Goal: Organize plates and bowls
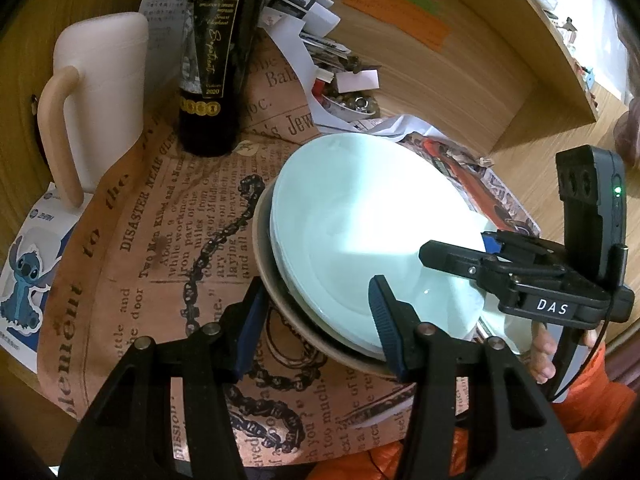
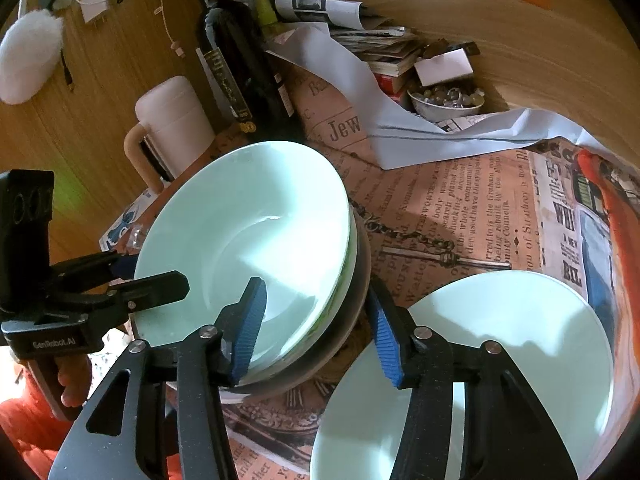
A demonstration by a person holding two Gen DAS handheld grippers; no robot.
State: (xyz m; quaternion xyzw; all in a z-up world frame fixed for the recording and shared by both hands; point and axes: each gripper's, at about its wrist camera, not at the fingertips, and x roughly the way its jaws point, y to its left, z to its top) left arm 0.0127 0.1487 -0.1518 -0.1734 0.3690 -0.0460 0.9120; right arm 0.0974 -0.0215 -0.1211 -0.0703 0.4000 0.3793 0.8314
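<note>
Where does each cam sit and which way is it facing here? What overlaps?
Left wrist: on the left gripper, looking forward and down along its open jaws, which straddle the near rim of the plate stack; the right gripper and some of the fingers holding it show at right.
Right wrist: on the right gripper, open over the stack's right rim, a separate plate below right; the left gripper shows at left.
Shared: stack, wine bottle, white jug, newspaper-print mat.
</note>
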